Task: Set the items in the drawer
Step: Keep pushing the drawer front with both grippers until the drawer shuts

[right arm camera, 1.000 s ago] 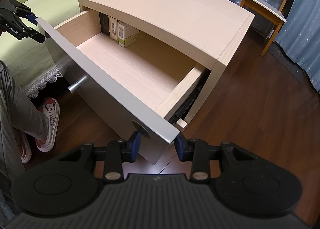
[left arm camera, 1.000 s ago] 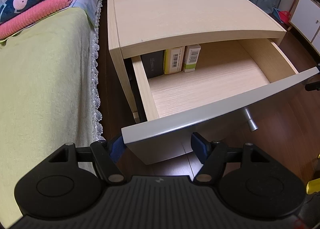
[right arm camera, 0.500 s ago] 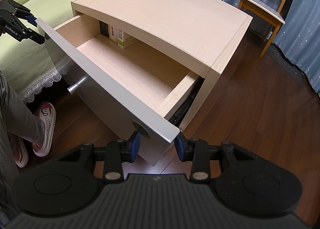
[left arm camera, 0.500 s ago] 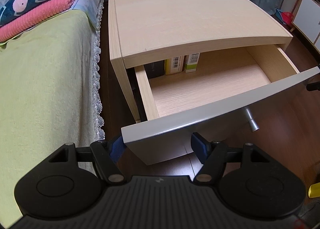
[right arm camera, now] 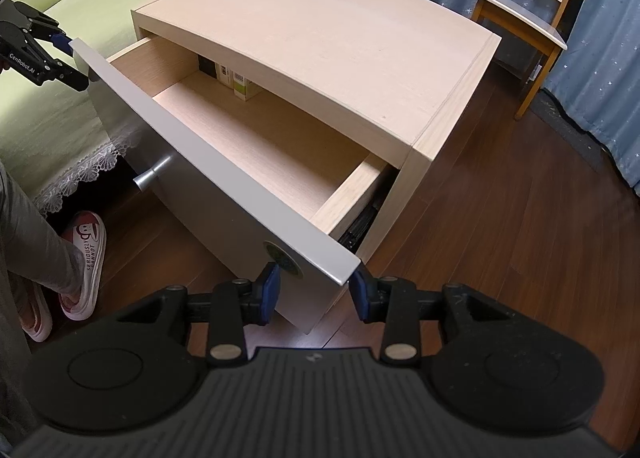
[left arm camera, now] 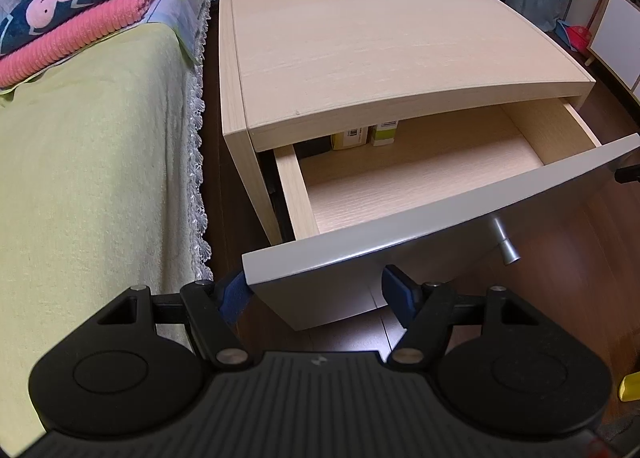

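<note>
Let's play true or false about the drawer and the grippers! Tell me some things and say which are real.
1. The drawer is shut tight. False: it is pulled partway out of the nightstand.
2. Small boxes stand at the back of the drawer. True.
3. The left gripper holds a toy. False: it is open and holds nothing, with its fingers either side of a corner of the drawer front.
4. The right gripper is open at the other front corner. True.
5. The drawer front has a metal knob. True.
6. A lamp stands on the nightstand. False: its top is bare.
</note>
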Action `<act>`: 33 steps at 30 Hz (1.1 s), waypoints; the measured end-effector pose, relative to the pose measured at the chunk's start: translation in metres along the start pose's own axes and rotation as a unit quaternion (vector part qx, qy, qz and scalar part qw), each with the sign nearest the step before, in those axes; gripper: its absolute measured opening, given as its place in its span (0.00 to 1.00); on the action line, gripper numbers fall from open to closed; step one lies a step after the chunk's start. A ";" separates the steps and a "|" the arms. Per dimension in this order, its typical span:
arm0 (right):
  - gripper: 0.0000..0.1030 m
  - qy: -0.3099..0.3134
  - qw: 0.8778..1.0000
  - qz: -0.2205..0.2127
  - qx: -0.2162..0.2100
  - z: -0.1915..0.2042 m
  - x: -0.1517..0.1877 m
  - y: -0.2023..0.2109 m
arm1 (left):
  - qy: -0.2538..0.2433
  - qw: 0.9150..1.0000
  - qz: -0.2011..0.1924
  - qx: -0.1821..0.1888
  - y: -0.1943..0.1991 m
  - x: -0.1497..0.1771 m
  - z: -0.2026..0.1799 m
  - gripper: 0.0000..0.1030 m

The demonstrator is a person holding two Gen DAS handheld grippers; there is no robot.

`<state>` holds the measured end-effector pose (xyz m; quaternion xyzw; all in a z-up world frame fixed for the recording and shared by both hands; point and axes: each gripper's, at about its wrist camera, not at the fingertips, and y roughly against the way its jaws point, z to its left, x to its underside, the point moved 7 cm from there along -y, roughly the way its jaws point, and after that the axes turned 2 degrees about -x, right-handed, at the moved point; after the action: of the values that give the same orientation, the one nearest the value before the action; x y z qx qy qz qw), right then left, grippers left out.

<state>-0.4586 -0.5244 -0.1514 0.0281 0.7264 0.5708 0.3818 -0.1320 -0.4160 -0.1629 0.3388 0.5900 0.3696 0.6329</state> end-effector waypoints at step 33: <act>0.34 -0.009 1.000 -0.012 0.014 -0.019 -0.017 -0.013 | 0.009 1.000 -0.004 -0.014 -0.019 -0.027 0.009 0.68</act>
<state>-0.4521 -0.5525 -0.1528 0.0297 0.7313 0.5557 0.3944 -0.1230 -0.4487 -0.1653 0.3242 0.5921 0.3784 0.6334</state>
